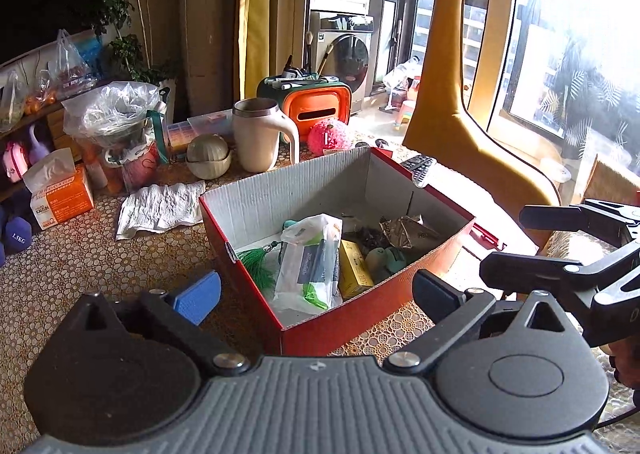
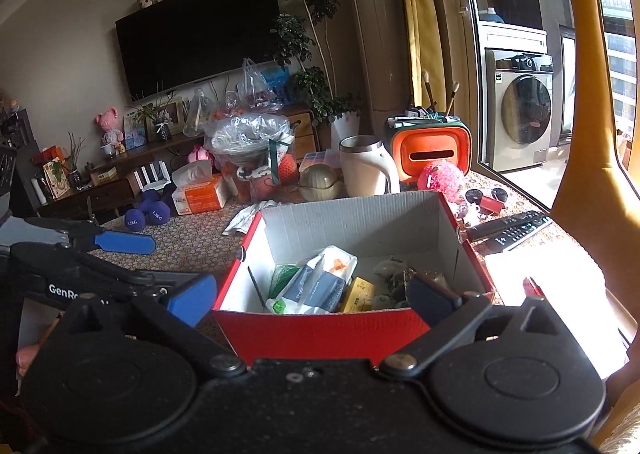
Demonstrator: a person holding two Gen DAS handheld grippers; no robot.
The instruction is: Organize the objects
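Note:
A red cardboard box [image 1: 352, 324] with a white inside stands open on the patterned table, straight ahead in both wrist views [image 2: 320, 330]. Inside lie a clear bag with a wipes pack [image 1: 310, 262], a small yellow carton [image 1: 354, 268], a green tassel [image 1: 256, 264] and a foil packet [image 1: 412, 232]. My left gripper [image 1: 316, 294] is open in front of the box's near corner, nothing between its pads. My right gripper [image 2: 312, 298] is open before the box's front wall, also empty. Each gripper shows in the other's view: right fingers [image 1: 520, 268], a left finger [image 2: 124, 242].
Behind the box stand a cream mug [image 1: 260, 138], an orange tissue holder [image 1: 320, 104], a pink ball [image 1: 330, 136] and a plastic-covered basket [image 1: 116, 122]. A crumpled paper towel [image 1: 160, 206] and tissue box [image 1: 60, 194] lie left. Remotes [image 2: 512, 228] and a yellow giraffe [image 1: 452, 74] are right.

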